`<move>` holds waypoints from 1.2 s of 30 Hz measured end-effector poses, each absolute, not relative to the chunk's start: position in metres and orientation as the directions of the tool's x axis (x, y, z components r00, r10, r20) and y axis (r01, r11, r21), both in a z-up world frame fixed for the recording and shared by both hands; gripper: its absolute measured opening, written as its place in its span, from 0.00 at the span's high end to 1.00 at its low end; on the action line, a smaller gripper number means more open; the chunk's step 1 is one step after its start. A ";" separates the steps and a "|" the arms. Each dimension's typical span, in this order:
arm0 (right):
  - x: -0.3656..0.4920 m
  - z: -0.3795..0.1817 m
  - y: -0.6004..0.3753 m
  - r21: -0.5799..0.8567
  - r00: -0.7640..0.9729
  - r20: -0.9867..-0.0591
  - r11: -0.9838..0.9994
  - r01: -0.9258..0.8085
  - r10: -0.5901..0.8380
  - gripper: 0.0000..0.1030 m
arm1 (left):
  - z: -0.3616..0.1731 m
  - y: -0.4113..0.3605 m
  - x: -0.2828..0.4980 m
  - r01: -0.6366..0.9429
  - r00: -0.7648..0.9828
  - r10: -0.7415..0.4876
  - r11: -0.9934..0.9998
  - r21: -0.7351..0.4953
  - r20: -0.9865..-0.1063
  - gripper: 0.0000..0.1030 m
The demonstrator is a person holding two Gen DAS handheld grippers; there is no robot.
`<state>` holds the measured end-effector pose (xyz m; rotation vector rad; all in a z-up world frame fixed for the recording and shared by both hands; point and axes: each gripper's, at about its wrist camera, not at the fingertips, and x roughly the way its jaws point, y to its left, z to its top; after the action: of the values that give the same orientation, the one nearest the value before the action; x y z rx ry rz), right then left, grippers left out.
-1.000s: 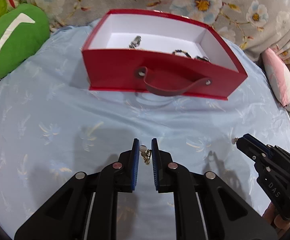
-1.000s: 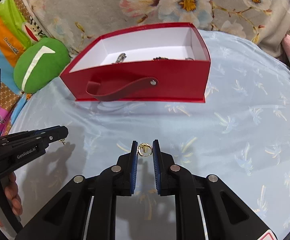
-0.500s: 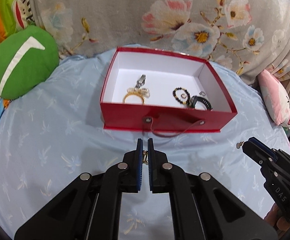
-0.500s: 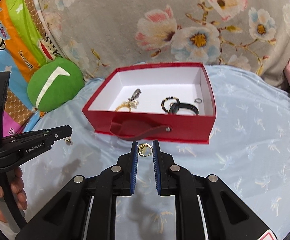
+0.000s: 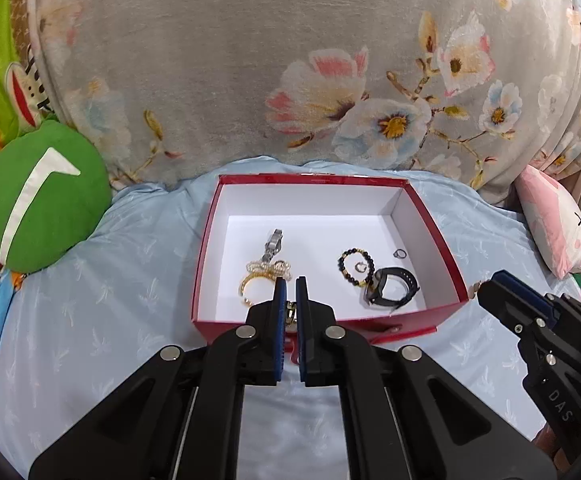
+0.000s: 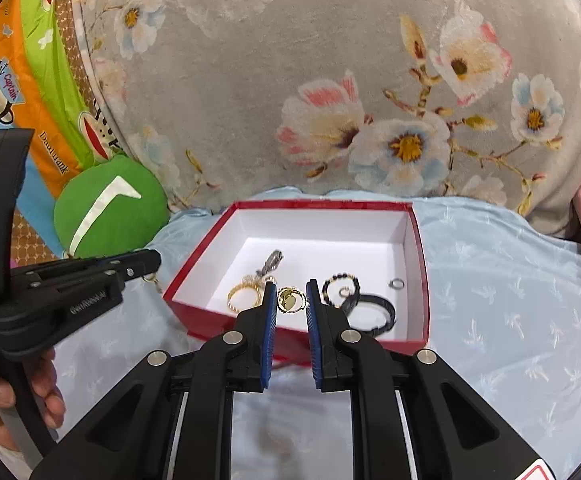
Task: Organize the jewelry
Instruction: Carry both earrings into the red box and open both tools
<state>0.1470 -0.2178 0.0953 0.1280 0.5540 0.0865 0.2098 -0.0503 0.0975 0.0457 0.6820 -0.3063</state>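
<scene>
From the left wrist, the left gripper (image 5: 290, 282) is nearly closed on a small gold earring (image 5: 290, 314), which hangs low between the blue pads just over the near wall of the red box (image 5: 206, 240). Inside the box lie a pearl bow bangle (image 5: 264, 276), a beaded bracelet (image 5: 354, 266) and a black watch (image 5: 390, 290). The earring looks light, hard and slick, so I judge it could slip or swing; a pinch on its body seems safer than on a dangling part. From the right wrist, the right gripper (image 6: 291, 300) stands a little wider, its pads pressed on the rim of a gold ring (image 6: 290, 300) above the box's front edge. The ring is stiff and tiny, best held across its band.
</scene>
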 end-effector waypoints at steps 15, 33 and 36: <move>0.199 0.119 -0.228 0.135 0.875 -0.473 0.990 -0.039 0.099 0.87 | 0.106 -0.071 0.260 0.285 0.750 -0.251 0.958 -0.045 -0.611 0.96; 0.239 0.117 -0.232 0.133 0.869 -0.484 0.990 -0.039 0.100 0.87 | 0.105 -0.078 0.298 0.266 0.753 -0.241 0.963 -0.052 -0.613 0.96; 0.247 0.114 -0.234 0.140 0.865 -0.491 0.989 -0.039 0.104 0.87 | 0.102 -0.078 0.304 0.260 0.751 -0.235 0.964 -0.050 -0.618 0.96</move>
<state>0.2474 -0.2339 0.1144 0.1272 0.5210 0.0749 0.3042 -0.0784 0.1020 0.0398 0.6691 -0.2705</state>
